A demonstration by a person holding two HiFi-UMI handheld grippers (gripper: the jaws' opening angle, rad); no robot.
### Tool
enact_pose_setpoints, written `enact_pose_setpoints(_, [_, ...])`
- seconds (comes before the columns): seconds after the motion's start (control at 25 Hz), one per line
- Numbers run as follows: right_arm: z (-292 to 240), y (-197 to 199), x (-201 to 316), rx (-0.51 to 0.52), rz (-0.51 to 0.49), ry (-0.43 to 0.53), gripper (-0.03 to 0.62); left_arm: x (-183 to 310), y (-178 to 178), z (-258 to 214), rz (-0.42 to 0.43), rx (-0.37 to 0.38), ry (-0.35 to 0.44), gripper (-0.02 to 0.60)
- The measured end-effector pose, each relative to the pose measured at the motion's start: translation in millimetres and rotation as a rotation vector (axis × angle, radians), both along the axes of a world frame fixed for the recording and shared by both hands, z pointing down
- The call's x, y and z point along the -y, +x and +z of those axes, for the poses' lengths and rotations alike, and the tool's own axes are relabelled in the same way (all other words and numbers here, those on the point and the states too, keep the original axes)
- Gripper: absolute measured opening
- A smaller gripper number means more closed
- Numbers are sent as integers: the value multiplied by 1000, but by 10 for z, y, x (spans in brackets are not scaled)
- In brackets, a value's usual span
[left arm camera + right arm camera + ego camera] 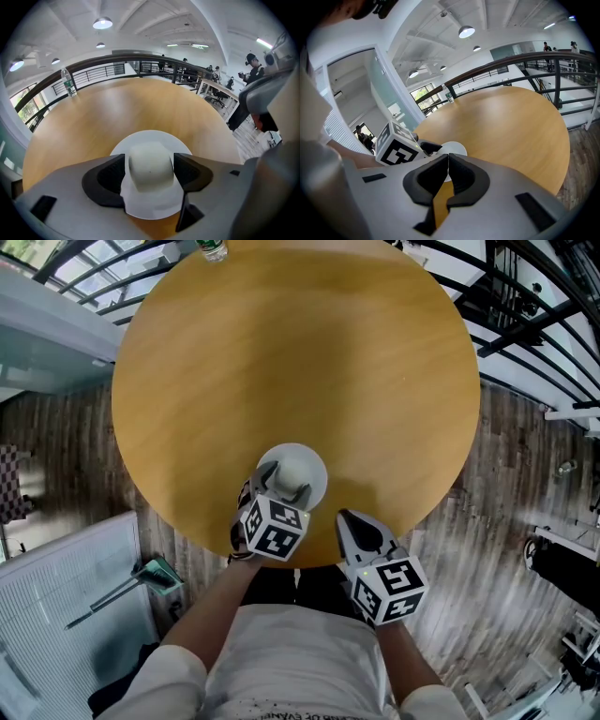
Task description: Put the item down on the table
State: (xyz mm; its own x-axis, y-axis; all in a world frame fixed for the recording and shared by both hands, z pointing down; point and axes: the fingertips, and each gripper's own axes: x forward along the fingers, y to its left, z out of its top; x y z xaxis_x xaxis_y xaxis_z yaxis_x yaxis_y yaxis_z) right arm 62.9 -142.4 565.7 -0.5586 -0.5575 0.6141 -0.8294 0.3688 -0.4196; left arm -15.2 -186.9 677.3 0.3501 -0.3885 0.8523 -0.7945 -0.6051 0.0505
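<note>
The item is a white hat-shaped piece (pixel 298 465), a dome on a round flat brim, lying near the near edge of the round wooden table (pixel 281 352). My left gripper (pixel 284 480) reaches over that edge and is shut on the dome. In the left gripper view the dome (pixel 150 165) fills the gap between the two dark pads, with the brim spread on the table (pixel 140 103) below. My right gripper (pixel 349 521) hovers at the table's edge just right of the item, shut and empty (pixel 448 160). Its view shows the white brim (pixel 457 149) beyond the left gripper's marker cube (pixel 396 143).
A plastic water bottle (pixel 214 249) stands at the table's far edge, also in the left gripper view (pixel 69 83). A dark railing (pixel 525 324) runs round behind the table. A white slatted panel (pixel 66 615) stands on the wooden floor at the near left. People stand far off (pixel 253 65).
</note>
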Motion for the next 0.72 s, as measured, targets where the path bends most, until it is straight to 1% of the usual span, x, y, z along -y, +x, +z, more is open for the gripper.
enact_pose_setpoints(0.2, [-52,-31,-5,-1,-16,14,25,17,6,-259,-6,-32,52,321])
enact_pose_setpoints(0.36, [-123,-70,-36,-4,-34,35,25,-48,-65,-416,-44,-71,54,321])
enact_pose_setpoints(0.52, [-243,-93,-82,-12,-52,64,25,-177,-111,-672,-59,-122,63,312])
enact_pose_setpoints(0.64, [-351,-109,-123,-18,-59,86,25,-267,-141,-958,-62,-157,102,251])
enact_pose_setpoints(0.72, [-429,-128,-153,-23,-62,102,25,-323,-170,-1132,-53,-154,145,187])
